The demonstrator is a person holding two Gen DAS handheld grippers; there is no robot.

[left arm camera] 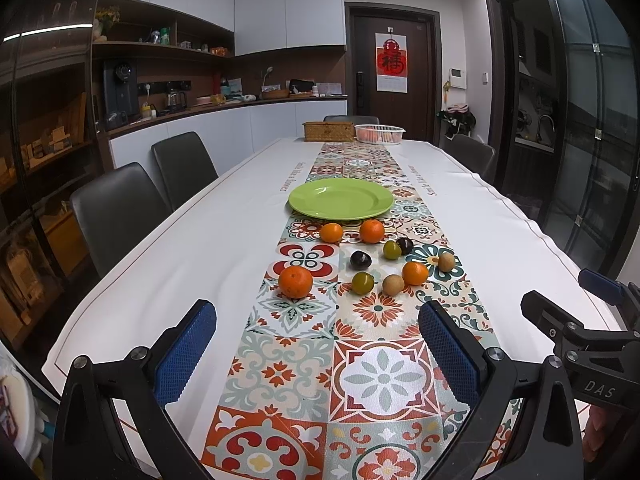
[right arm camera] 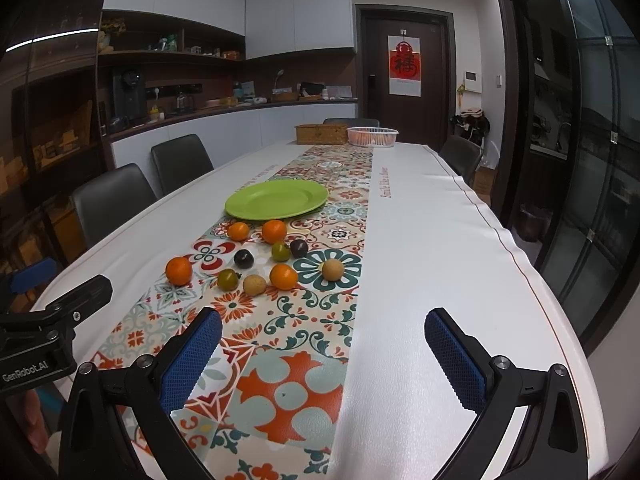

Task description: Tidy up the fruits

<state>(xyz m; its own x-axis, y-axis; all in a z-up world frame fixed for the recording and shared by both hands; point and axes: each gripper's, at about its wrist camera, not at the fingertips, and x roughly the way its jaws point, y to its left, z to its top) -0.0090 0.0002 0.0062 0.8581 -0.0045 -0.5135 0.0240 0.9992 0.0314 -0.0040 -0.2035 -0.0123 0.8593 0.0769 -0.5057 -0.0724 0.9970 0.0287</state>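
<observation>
An empty green plate (left arm camera: 341,199) (right arm camera: 276,199) lies on the patterned runner. In front of it several loose fruits lie on the runner: oranges, the nearest one at the left (left arm camera: 295,282) (right arm camera: 179,271), two dark plums (left arm camera: 360,260) (right arm camera: 243,259), two green-yellow fruits (left arm camera: 363,283) (right arm camera: 228,279) and two tan round fruits (left arm camera: 393,284) (right arm camera: 254,284). My left gripper (left arm camera: 320,340) is open and empty, above the near end of the table, short of the fruits. My right gripper (right arm camera: 324,344) is open and empty, to the right of the left one.
A wicker box (left arm camera: 329,131) and a white basket (left arm camera: 380,134) holding fruit stand at the table's far end. Dark chairs (left arm camera: 116,212) line the left side, and one stands at the far right (left arm camera: 470,154). The white tablecloth (right arm camera: 440,248) is bare right of the runner.
</observation>
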